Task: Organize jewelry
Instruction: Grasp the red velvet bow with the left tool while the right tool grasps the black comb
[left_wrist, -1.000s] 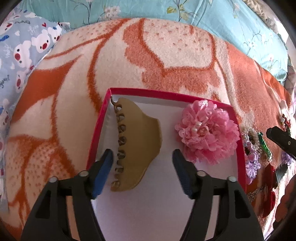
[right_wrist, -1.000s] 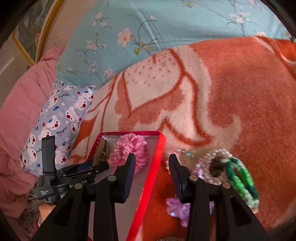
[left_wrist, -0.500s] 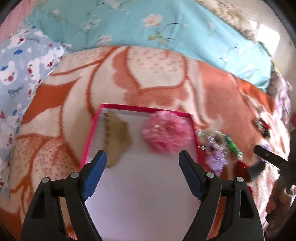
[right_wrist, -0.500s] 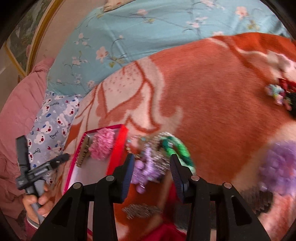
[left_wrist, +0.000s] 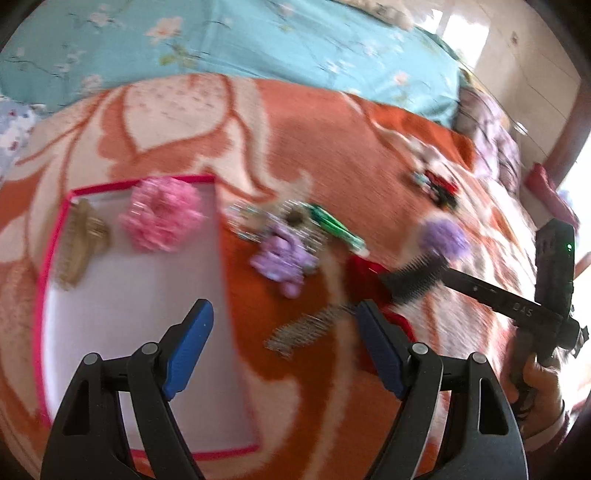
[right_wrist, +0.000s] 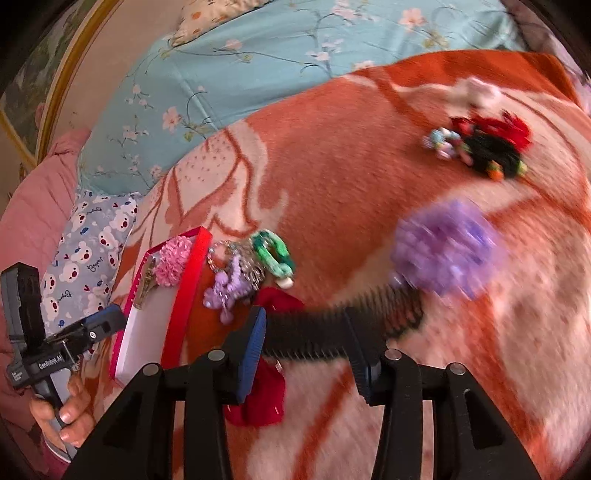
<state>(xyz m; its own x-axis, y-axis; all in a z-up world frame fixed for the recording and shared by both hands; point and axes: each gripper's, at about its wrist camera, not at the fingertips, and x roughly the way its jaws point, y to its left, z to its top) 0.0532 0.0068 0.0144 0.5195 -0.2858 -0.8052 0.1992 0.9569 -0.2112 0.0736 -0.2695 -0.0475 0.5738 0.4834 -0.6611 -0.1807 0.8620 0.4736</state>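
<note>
Right wrist view: the right claw (right_wrist: 306, 350) has a black toothed comb clip (right_wrist: 343, 325) lying crosswise between its blue pads, and its jaws have just been opening; motion blur hides whether the pads press on the clip. A purple pom-pom hair tie (right_wrist: 447, 251) lies just beyond the clip's far end, and a red hair piece (right_wrist: 264, 400) lies under the claw's left finger. Further out on the orange-and-cream blanket (right_wrist: 332, 166), a green braided bracelet (right_wrist: 273, 254), clear bead bracelets (right_wrist: 221, 254) and a lilac scrunchie (right_wrist: 225, 288) form a heap just beside the red-rimmed box (right_wrist: 184, 291). The box holds a pink flower scrunchie (right_wrist: 171, 260) and a tan claw clip (right_wrist: 146, 282), both at its far end. A separate cluster of red and black hair ties (right_wrist: 491, 147) lies well apart, toward the far right. Left wrist view: the left claw (left_wrist: 284, 350) stands wide open and empty above the box's right rim (left_wrist: 218, 206), with a metal comb slide (left_wrist: 306, 328) on the blanket between its fingers.
</note>
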